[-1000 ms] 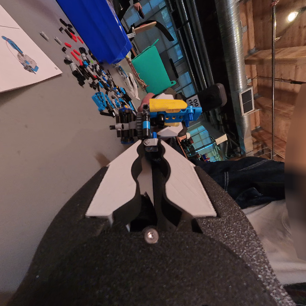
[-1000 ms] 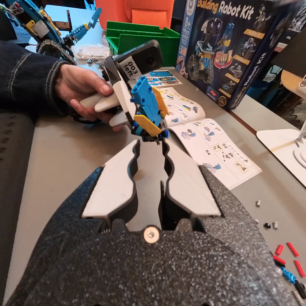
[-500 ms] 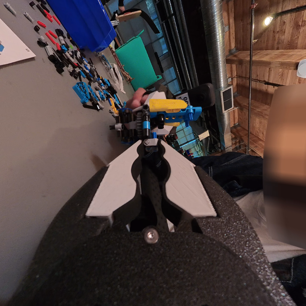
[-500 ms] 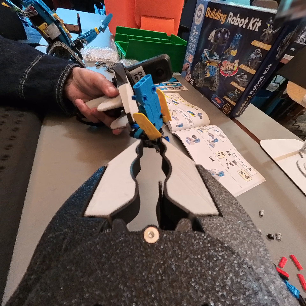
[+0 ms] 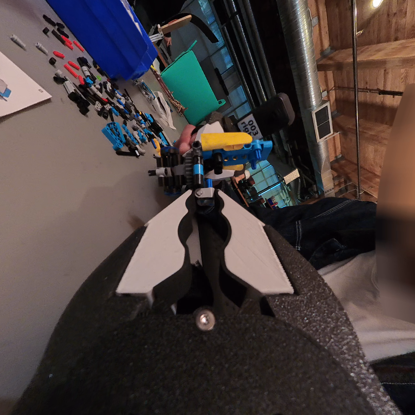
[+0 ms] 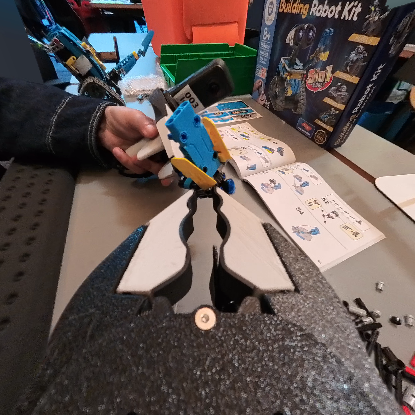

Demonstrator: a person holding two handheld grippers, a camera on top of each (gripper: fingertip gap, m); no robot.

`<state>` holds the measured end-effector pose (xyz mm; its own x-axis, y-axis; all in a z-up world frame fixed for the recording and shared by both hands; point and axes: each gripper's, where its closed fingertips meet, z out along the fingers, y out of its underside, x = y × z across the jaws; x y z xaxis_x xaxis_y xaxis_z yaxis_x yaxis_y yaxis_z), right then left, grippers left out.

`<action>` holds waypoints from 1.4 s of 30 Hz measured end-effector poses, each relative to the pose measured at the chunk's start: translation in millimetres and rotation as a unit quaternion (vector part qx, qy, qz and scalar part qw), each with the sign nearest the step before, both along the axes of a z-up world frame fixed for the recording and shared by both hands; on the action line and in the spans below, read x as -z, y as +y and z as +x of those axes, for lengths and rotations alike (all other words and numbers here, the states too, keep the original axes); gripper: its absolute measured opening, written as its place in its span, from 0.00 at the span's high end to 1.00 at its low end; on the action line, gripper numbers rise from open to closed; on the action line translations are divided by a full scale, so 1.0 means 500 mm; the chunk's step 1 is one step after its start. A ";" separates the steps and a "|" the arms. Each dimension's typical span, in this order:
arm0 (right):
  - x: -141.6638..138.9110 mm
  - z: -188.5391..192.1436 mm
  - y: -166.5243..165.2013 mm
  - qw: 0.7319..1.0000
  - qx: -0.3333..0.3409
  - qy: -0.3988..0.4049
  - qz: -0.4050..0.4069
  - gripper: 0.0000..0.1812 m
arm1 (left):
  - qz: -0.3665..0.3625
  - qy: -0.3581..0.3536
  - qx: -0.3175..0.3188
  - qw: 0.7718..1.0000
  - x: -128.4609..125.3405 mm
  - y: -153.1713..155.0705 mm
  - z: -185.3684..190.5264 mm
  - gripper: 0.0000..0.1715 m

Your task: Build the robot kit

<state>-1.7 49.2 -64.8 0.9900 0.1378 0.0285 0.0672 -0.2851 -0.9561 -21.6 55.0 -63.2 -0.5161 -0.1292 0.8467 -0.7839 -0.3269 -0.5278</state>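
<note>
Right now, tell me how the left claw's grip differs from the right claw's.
The left claw pinches a small grey piece of the blue-and-yellow model, jaws nearly closed. The right claw closes on a black part at the model's lower end, jaws wider apart. Both hold the same model.

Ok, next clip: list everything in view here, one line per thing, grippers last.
brick model: one, blue and yellow, held above the table between both grippers
instruction booklet: one, white, open on grey table
kit box: one, dark blue, standing behind booklet
green bin: one, behind
blue bin: one, far table edge
loose parts: many, black, red, blue, scattered
left gripper: shut on model's grey piece
right gripper: closed on model's black base
</note>
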 end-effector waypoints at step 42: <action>-0.062 -0.009 0.005 0.932 -0.084 0.344 0.076 0.99 | -0.098 -0.018 0.009 0.995 -0.047 0.002 -0.005 0.92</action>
